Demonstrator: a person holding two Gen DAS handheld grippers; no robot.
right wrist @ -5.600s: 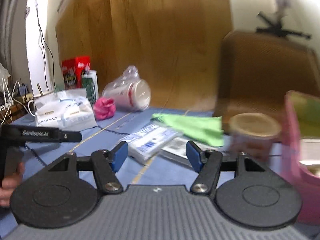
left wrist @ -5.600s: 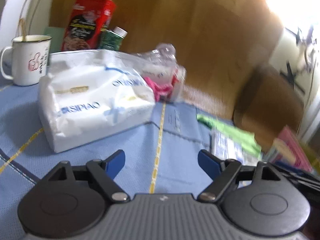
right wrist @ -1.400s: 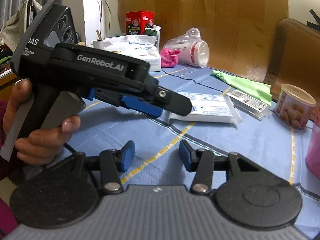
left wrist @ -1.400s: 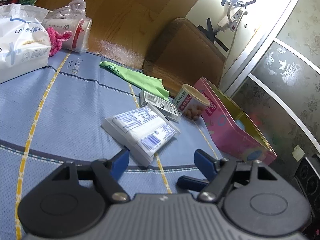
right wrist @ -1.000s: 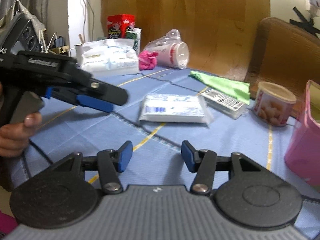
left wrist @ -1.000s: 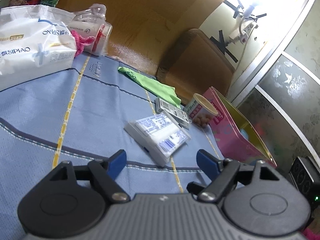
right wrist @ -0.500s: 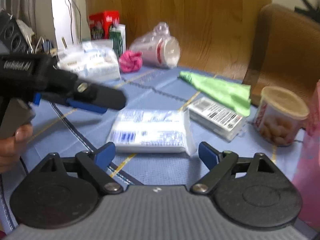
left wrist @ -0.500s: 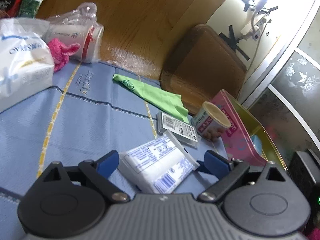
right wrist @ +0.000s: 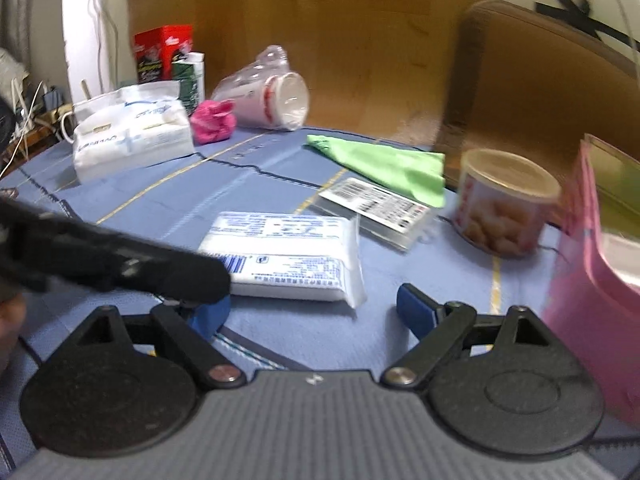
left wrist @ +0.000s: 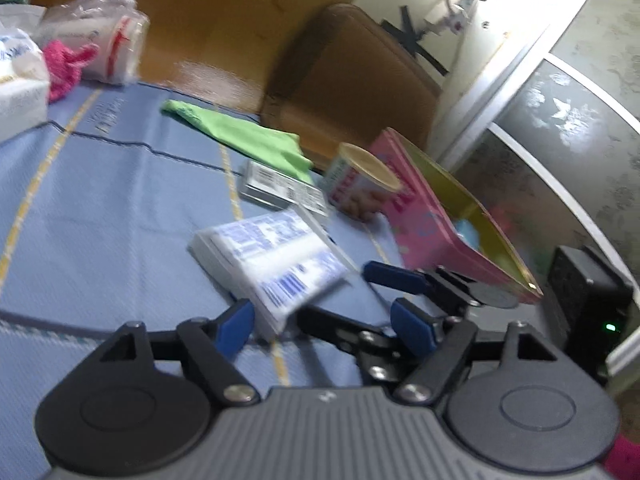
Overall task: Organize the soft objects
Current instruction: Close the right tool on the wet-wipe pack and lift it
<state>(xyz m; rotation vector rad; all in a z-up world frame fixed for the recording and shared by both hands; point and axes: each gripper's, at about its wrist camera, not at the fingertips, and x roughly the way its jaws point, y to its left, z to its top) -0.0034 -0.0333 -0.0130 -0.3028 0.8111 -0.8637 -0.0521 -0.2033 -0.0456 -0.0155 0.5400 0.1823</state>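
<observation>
A white tissue pack with blue print (left wrist: 272,268) (right wrist: 288,258) lies flat on the blue tablecloth. My left gripper (left wrist: 324,326) is open, its jaws either side of the pack's near corner. My right gripper (right wrist: 312,312) is open, just short of the pack's near edge; its blue fingers (left wrist: 394,278) show in the left wrist view right of the pack. The left gripper's black body (right wrist: 116,264) crosses the right wrist view on the left. A green cloth (left wrist: 240,136) (right wrist: 384,164) lies farther back. A pink soft item (right wrist: 212,122) (left wrist: 64,68) sits by a large white tissue bag (right wrist: 132,136).
An open pink box (left wrist: 436,216) (right wrist: 592,264) stands at the right. A round snack tub (right wrist: 504,208) and a barcoded flat pack (right wrist: 376,206) lie beside it. Bagged paper cups (right wrist: 272,96), a red tin (right wrist: 162,52) and a brown chair back (right wrist: 532,92) are behind.
Both grippers have moved in toward the small tissue pack. The right gripper's fingers now show in the left wrist view beside the pack. Both stay open.
</observation>
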